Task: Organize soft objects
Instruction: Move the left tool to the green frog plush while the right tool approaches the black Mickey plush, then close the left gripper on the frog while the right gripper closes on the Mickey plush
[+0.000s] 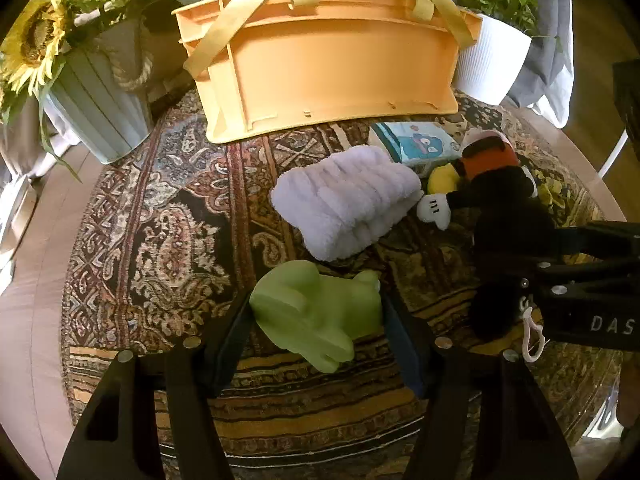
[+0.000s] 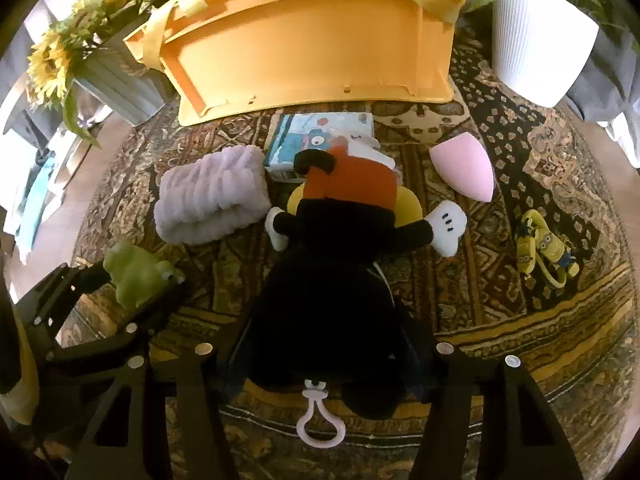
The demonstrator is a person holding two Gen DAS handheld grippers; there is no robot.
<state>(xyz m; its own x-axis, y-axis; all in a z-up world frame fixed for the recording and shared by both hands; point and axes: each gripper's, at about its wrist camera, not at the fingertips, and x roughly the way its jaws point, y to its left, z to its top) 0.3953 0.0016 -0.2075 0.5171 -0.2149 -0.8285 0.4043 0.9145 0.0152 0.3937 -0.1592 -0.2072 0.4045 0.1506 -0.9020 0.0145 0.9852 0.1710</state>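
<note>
My left gripper (image 1: pixel 316 320) is shut on a green frog toy (image 1: pixel 316 312), which also shows in the right wrist view (image 2: pixel 136 274). My right gripper (image 2: pixel 332 344) is shut on the head of a black mouse plush (image 2: pixel 332 288) with red shorts, which lies face down on the rug; it also shows in the left wrist view (image 1: pixel 500 216). A folded lilac towel (image 1: pixel 348 200) lies between the two toys. An orange basket (image 1: pixel 328 64) with yellow handles stands at the back of the rug. A pink sponge (image 2: pixel 464 168) and a yellow minion toy (image 2: pixel 544 248) lie to the right.
A blue tissue pack (image 2: pixel 312 140) lies under the plush's feet, in front of the basket. A sunflower pot (image 1: pixel 96 100) stands at the back left, a white plant pot (image 2: pixel 536 40) at the back right. A patterned rug (image 1: pixel 160 220) covers the surface.
</note>
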